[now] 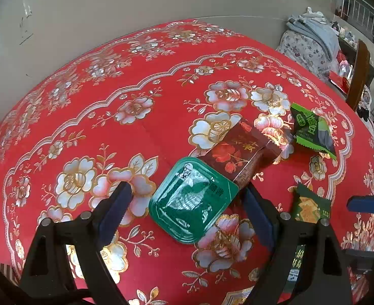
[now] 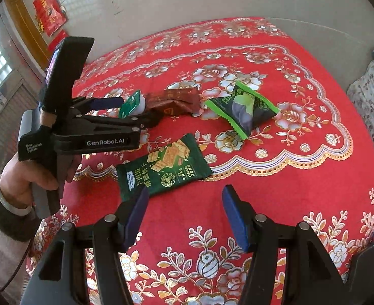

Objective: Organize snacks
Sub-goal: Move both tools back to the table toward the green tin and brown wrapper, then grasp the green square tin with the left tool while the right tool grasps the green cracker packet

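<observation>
On the red floral tablecloth [image 1: 110,132], working from left to right, the left gripper [image 1: 187,200] stands spread wide with the green sauce tub [image 1: 193,200] between its blue pads, neither pad visibly pressing on it; the right-wrist view shows the tub tilted up against the near finger, so whether it rests flat cannot be told. Just beyond the tub and touching it lies the brown packet [image 1: 240,150], then, apart from it, the puffy green pouch [image 1: 311,132]. Nearer the person, the flat cracker packet [image 2: 164,167] lies just ahead of the right gripper [image 2: 184,216], whose jaws stand partly spread and empty, with one pad at the packet's near corner. The step in hand appears to be grasping the tub. For a sound grip, the operator should centre the pads on the tub's opposite walls below the foil rim, keep the far finger clear of the brown packet, close slowly to avoid crushing the thin plastic, and lift straight up
</observation>
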Demonstrator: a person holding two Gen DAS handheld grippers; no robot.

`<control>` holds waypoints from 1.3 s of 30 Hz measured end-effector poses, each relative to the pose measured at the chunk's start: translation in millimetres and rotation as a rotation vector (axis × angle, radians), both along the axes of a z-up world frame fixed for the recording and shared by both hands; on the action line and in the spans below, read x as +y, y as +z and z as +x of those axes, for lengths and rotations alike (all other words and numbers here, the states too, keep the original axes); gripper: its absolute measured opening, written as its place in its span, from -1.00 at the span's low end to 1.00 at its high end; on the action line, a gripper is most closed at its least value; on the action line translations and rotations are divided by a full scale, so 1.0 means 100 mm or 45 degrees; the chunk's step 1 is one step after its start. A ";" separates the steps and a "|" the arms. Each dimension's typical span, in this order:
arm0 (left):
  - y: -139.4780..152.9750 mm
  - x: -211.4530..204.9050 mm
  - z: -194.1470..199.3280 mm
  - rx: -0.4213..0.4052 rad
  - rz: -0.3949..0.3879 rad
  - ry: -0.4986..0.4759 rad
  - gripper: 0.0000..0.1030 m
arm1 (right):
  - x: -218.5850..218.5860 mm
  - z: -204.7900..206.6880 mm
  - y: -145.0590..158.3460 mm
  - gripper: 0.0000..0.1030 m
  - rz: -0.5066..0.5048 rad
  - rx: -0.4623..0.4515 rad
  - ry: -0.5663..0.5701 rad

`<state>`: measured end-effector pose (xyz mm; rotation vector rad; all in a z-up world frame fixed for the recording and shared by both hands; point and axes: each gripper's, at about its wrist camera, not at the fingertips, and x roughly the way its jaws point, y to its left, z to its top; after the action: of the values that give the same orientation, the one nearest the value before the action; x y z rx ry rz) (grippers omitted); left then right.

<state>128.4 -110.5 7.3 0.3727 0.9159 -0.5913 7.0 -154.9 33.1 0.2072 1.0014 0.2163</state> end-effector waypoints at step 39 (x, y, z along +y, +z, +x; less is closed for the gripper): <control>0.02 0.96 -0.88 0.013 -0.042 0.415 0.24 | 0.43 0.26 -0.03 0.24 -0.112 0.040 -0.038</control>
<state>40.4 -14.2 9.6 0.1853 0.9513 -0.3088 32.8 -111.8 30.4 0.1460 1.0363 0.1419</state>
